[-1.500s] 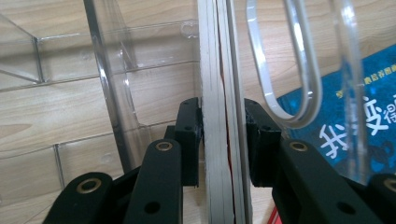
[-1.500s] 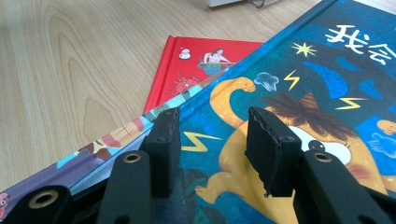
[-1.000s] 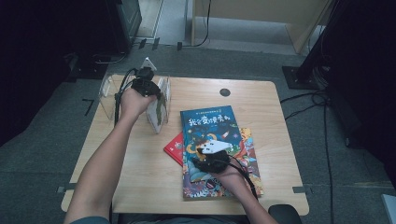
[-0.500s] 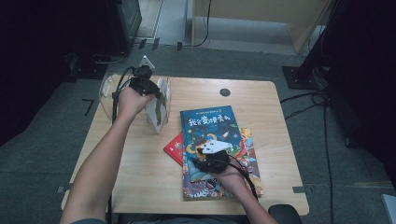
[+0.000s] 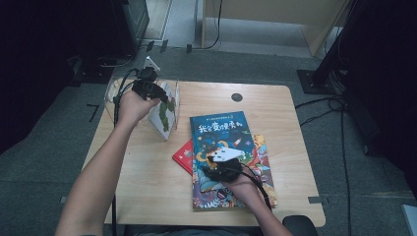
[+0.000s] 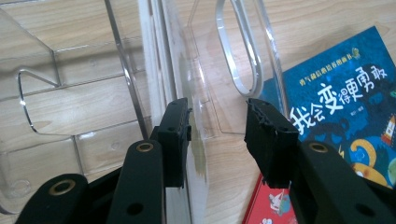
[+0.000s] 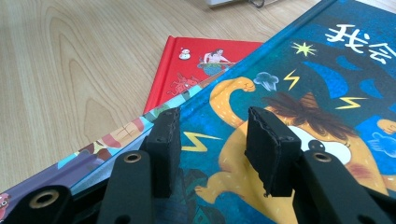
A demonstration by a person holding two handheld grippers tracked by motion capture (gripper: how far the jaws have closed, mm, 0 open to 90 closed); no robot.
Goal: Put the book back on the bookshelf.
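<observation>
A thin white and green book (image 5: 164, 110) stands upright in a clear acrylic holder (image 5: 114, 88) at the table's far left. My left gripper (image 5: 158, 97) reaches down over the book's top edge. In the left gripper view the book (image 6: 156, 56) runs edge-on beside the left jaw. The left gripper (image 6: 217, 116) has just been opening, and a gap shows by the right pad. My right gripper (image 5: 222, 156) rests open over the blue picture book (image 5: 221, 132) at the front. In the right gripper view nothing lies between the jaws of the right gripper (image 7: 212, 126) above that blue book's cover (image 7: 327, 70).
A red book (image 5: 184, 156) pokes out from under the blue one on its left. A colourful book (image 5: 263, 152) lies beneath it on the right. The holder's clear dividers (image 6: 70, 60) rise around the left jaws. Bare wooden table (image 5: 137, 172) spreads at front left.
The left forearm has shifted slightly while its gripper stays at the book in the holder. The right hand has not moved.
</observation>
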